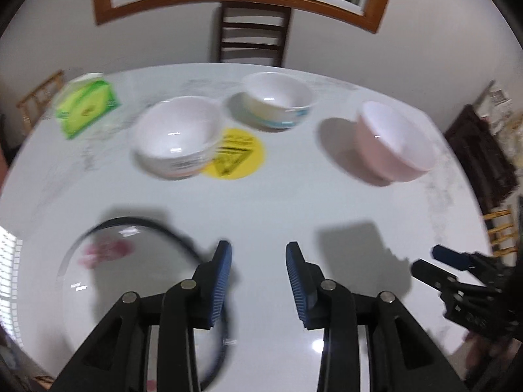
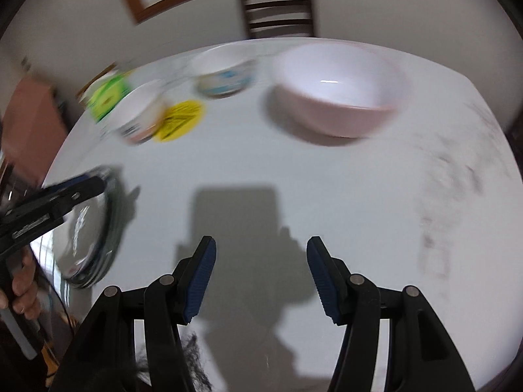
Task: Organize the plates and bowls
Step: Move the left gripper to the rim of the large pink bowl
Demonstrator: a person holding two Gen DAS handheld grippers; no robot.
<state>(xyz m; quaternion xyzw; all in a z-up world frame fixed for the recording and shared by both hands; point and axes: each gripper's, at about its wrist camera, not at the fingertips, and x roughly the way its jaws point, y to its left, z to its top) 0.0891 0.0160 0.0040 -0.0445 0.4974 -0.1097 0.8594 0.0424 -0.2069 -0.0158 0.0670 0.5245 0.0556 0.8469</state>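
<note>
Three bowls stand on the far half of the white table: a white bowl on the left, a white bowl with a blue band behind it, and a pink bowl on the right. A black-rimmed plate with a pink motif lies near left, partly under my left gripper's left finger. My left gripper is open above bare table, nothing between its pads. My right gripper is open over bare table, short of the pink bowl. The views are blurred.
A yellow round sticker lies between the two white bowls. A green packet sits at the far left. A dark wooden chair stands behind the table under a window. A hand holds the left gripper's handle.
</note>
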